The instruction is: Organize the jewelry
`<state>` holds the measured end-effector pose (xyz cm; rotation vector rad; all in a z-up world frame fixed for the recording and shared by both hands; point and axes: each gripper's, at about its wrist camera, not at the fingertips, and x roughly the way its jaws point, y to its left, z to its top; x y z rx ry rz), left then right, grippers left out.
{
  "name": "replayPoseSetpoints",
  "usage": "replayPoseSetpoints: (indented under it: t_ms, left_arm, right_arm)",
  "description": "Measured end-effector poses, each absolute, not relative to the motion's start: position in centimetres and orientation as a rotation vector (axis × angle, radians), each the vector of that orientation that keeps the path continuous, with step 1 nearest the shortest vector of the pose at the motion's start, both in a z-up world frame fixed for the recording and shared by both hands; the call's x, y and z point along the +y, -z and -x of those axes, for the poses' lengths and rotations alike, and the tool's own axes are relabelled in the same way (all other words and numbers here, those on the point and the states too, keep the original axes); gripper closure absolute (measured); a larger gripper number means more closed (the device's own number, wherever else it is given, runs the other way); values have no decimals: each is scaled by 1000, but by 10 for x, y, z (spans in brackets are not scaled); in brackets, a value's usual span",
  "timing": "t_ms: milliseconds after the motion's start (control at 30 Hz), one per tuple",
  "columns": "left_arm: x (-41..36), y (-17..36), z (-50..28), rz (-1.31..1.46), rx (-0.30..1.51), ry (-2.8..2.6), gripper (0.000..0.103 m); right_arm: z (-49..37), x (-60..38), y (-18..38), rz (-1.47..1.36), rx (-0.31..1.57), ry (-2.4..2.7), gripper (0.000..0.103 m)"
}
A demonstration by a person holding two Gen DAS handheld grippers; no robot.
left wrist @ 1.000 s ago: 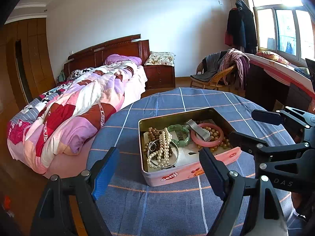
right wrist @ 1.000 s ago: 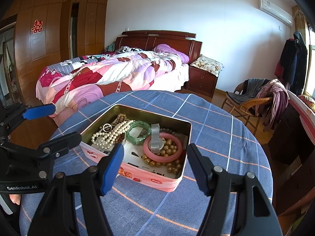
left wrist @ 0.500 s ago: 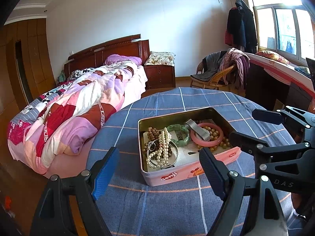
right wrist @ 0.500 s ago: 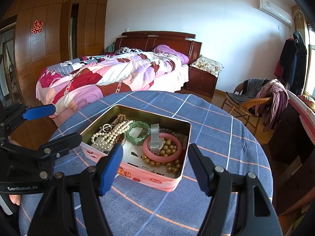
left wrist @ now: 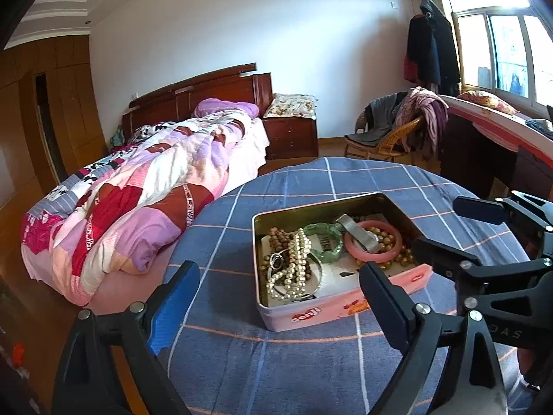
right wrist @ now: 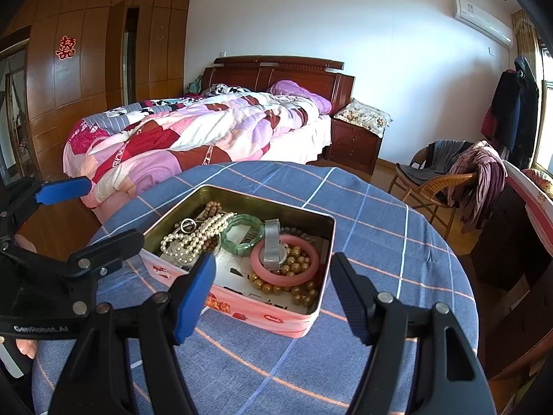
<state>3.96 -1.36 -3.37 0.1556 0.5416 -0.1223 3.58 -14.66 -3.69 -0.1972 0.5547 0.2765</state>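
You see a glossy metal tin (right wrist: 269, 314) with a dull gold inside, on a matt woven cloth (right wrist: 380, 242). In it lie shiny pearls (right wrist: 197, 237), a smooth pink bangle (right wrist: 304, 275), a glassy green bracelet (right wrist: 242, 247), and a brushed-metal band (right wrist: 272, 242).

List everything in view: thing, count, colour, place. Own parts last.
tin box: 1, pink outside, gold inside, open, on the table
pearl necklace: 1, white, left part of tin
green bangle: 1, green, middle of tin
pink bangle: 1, pink, right part of tin
silver band: 1, silver, lying across the pink bangle
gold beads: 1 strand, gold, under and inside the pink bangle
table: 1, blue checked cloth
bed: 1, patchwork quilt, behind table
wicker chair: 1, tan, clothes draped, right
left hand-held gripper: 1, black, open, empty; jaws just opened wider
right hand-held gripper: 1, black, open, empty
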Motion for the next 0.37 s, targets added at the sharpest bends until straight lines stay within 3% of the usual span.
replayPoseSetpoints:
  t_ms: [367]
  left_arm:
    - [-10,35,-38,-174,536,98,9]
  right_arm:
    - [-36,-146,37,197,555,-273,29]
